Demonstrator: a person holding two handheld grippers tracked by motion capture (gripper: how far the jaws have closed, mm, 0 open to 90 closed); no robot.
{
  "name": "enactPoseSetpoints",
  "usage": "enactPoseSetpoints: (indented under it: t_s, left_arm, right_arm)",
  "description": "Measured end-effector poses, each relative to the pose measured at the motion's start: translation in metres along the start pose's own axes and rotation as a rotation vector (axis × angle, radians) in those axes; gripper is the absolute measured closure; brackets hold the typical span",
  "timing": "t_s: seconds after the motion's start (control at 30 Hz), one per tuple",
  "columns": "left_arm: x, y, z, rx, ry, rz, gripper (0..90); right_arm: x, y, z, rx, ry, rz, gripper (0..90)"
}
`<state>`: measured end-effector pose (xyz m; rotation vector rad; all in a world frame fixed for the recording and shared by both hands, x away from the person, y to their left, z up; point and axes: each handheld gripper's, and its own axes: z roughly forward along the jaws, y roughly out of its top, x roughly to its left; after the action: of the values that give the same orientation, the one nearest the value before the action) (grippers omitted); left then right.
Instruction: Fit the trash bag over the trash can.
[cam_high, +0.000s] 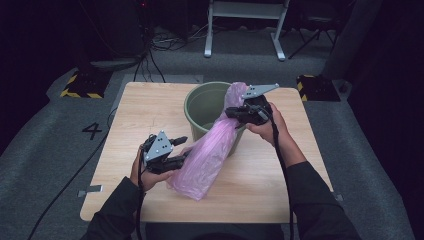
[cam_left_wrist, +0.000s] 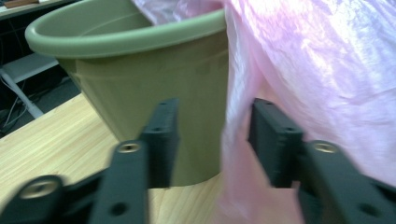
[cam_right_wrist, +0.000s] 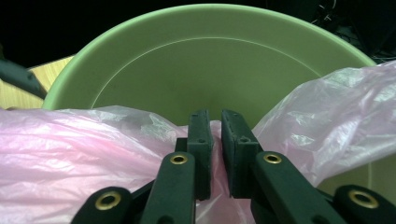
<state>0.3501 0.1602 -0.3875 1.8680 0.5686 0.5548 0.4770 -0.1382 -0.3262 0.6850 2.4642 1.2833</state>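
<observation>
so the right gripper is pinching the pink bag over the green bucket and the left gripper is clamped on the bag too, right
Not quite. The left gripper is open: in the left gripper view its jaws stand apart beside the pink bag, not clamped on it. The right gripper does pinch the bag over the green bucket.

Crumpled pink bag (cam_high: 210, 150) draped over green bin (cam_high: 202, 102)

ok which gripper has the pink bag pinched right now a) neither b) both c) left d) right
d, the right gripper has its jaws shut on a fold of the pink bag above the green bucket, while the left gripper has its jaws apart, with the bag's edge between them but not pressed.
</observation>
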Motion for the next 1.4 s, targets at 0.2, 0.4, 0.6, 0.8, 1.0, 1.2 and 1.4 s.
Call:
enactPoseSetpoints:
  t_s: [0.2, 0.4, 0.6, 0.8, 1.0, 1.2, 1.4]
  left_arm:
    - [-0.005, 0.016, -0.009, -0.075, 0.003, 0.009, 28.0]
    - [-0.021, 0.031, 0.004, -0.064, -0.084, 0.087, 23.7]
    - [-0.031, 0.044, 0.022, -0.051, -0.137, 0.130, 23.5]
    - [-0.040, 0.055, 0.038, -0.045, -0.128, 0.165, 26.5]
    - [-0.048, 0.061, 0.058, -0.028, -0.171, 0.164, 25.0]
    - [-0.062, 0.063, 0.070, 0.003, -0.172, 0.230, 24.0]
    - [-0.076, 0.067, 0.086, 0.033, -0.109, 0.327, 42.0]
  right_arm:
    - [0.000, 0.004, 0.004, 0.022, -0.003, -0.009, 84.6]
    - [-0.001, 0.007, 0.007, 0.050, -0.022, -0.007, 81.4]
    - [-0.001, 0.009, 0.010, 0.065, -0.038, 0.007, 74.6]
    - [0.000, 0.009, 0.009, 0.064, -0.087, -0.006, 61.0]
    - [-0.001, 0.007, 0.006, 0.066, -0.079, 0.003, 73.5]
    - [-0.003, 0.009, 0.007, 0.100, -0.060, 0.012, 82.0]
    - [-0.007, 0.009, 0.007, 0.117, -0.018, 0.044, 84.6]
